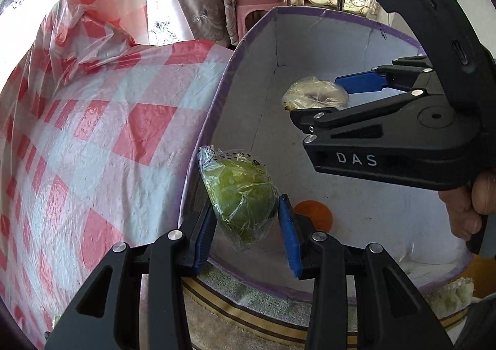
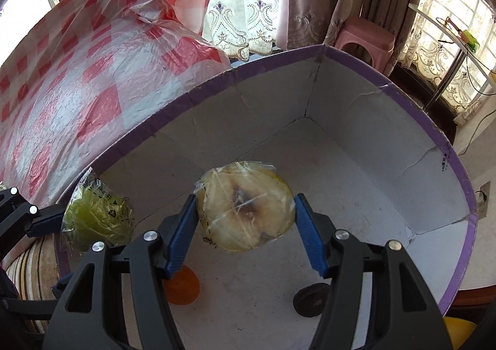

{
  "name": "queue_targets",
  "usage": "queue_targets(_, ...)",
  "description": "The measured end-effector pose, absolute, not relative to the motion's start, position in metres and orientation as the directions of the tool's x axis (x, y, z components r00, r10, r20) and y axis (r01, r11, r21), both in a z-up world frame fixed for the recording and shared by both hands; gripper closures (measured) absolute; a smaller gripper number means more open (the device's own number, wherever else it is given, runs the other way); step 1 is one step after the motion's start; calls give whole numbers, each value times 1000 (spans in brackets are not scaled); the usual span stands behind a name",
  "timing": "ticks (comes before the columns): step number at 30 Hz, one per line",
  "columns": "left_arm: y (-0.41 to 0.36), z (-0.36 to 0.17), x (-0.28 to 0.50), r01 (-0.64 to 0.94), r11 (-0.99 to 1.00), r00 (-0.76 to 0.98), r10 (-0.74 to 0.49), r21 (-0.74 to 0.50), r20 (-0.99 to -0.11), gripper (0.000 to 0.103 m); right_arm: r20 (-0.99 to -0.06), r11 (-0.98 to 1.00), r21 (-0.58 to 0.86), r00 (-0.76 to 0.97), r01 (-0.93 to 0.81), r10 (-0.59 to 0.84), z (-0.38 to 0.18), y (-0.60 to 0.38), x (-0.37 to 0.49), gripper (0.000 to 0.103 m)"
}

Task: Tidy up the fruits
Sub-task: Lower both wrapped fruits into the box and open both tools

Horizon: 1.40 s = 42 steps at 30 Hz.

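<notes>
tablecloth: red-and-white checked plastic sheet (image 1: 93,145) fills the left half of the left wrist view, bunched up at upper left; upper left of the right wrist view too.
left gripper (image 1: 248,219): bottom centre of its own view, blue pads clamped on the green fruit; in the right wrist view it enters at the left edge.
green fruit (image 1: 240,195): wrapped in clear plastic film, held in the air above the box's near-left rim.
box (image 1: 310,36): large cardboard box, white inside, purple rim; takes the centre and right of both views.
orange fruit (image 1: 316,215): on the box floor, lower centre, just right of the left gripper's pad.
right gripper (image 2: 246,210): bottom centre of its view, clenched on the yellow fruit; black body marked "DAS" at right of the left wrist view.
yellow fruit (image 2: 245,205): film-wrapped, brown core facing the camera, held above the box floor.
dark round object (image 2: 311,298): on the box floor, lower right; cannot identify.
stool (image 2: 365,39): pink, upper right, behind the box by the curtains.
</notes>
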State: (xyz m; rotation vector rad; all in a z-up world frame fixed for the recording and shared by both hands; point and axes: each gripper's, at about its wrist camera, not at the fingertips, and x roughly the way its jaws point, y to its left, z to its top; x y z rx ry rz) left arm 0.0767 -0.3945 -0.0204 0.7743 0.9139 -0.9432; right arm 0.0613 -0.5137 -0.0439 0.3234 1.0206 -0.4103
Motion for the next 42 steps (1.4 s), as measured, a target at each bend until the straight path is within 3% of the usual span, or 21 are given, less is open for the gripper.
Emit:
queue_targets(13, -409, -45, 62, 923, 255, 354, -271, 288, -895, 65, -909, 866, 31, 374, 500, -183, -79, -519, 83, 40)
queue_targets(24, -412, -56, 54, 927, 211, 358, -241, 311, -902, 63, -927, 866, 43, 343, 498, -151, -98, -520, 89, 40)
queue_targets(30, -412, -53, 63, 931, 213, 347, -264, 296, -900, 57, -919, 863, 47, 361, 504, -161, -95, -528, 90, 26)
queue_targets(42, -397, -20, 68, 925, 248, 368, -384, 289, -847, 41, -886, 835, 97, 429, 541, -175, -79, -541, 80, 20)
